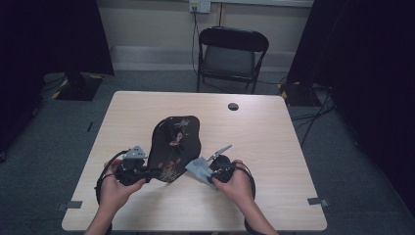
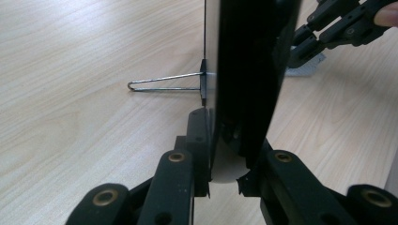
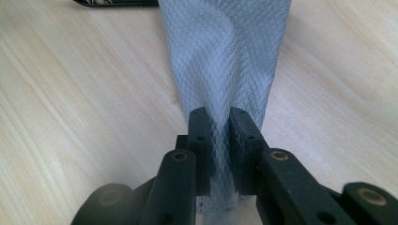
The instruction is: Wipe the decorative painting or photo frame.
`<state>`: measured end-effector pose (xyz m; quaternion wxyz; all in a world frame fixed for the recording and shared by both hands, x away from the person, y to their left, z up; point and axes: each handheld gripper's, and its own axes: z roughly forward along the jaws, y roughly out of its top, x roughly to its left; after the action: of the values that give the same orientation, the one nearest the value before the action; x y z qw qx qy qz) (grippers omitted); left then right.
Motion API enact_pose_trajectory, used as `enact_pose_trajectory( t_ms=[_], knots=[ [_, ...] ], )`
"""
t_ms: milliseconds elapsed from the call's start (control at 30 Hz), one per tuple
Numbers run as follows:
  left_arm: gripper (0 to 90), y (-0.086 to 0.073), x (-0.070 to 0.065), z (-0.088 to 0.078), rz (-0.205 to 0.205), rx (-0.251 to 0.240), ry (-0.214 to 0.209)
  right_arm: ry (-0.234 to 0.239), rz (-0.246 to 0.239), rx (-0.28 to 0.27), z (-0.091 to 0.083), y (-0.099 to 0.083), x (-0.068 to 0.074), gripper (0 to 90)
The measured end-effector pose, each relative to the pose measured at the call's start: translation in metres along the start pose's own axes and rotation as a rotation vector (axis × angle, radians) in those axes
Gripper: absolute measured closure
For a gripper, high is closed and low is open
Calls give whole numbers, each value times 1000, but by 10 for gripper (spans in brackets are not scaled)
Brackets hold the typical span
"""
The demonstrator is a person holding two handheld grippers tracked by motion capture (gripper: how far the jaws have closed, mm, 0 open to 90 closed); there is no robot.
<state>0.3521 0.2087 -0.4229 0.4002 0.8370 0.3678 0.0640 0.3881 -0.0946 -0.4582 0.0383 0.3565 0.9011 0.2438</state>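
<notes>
A black lacquered plate (image 1: 173, 142) painted with flowers stands tilted on its lower edge near the table's front middle. My left gripper (image 1: 155, 172) is shut on that lower edge. In the left gripper view the plate (image 2: 248, 70) is edge-on between my left gripper's (image 2: 227, 154) jaws, and a wire stand (image 2: 159, 84) sticks out from its back. My right gripper (image 1: 211, 172) is just right of the plate, shut on a grey cloth (image 1: 198, 169). In the right gripper view the quilted cloth (image 3: 230, 51) is pinched in my right gripper (image 3: 219, 136) and trails onto the table.
The wooden table (image 1: 269, 147) has a dark round hole (image 1: 233, 106) near its far edge. A black folding chair (image 1: 232, 56) stands behind the table. Black curtains hang at both sides, with cables on the floor at the right.
</notes>
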Motion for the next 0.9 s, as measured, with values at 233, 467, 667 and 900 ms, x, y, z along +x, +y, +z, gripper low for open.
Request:
enact_pose_trajectory(
  t_ms=[233, 467, 667, 900],
  knots=[
    [786, 0, 0, 0, 2, -1, 1, -10, -3, -33, -18, 3, -2, 808],
    [786, 0, 1, 0, 1, -1, 0, -23, -16, -68, -42, 13, -4, 807],
    [786, 0, 0, 0, 2, 0, 1, -33, -45, -84, -62, 24, -2, 808],
    [786, 0, 1, 0, 1, 1, 1, -52, -79, -124, -99, 43, 2, 811]
  ],
)
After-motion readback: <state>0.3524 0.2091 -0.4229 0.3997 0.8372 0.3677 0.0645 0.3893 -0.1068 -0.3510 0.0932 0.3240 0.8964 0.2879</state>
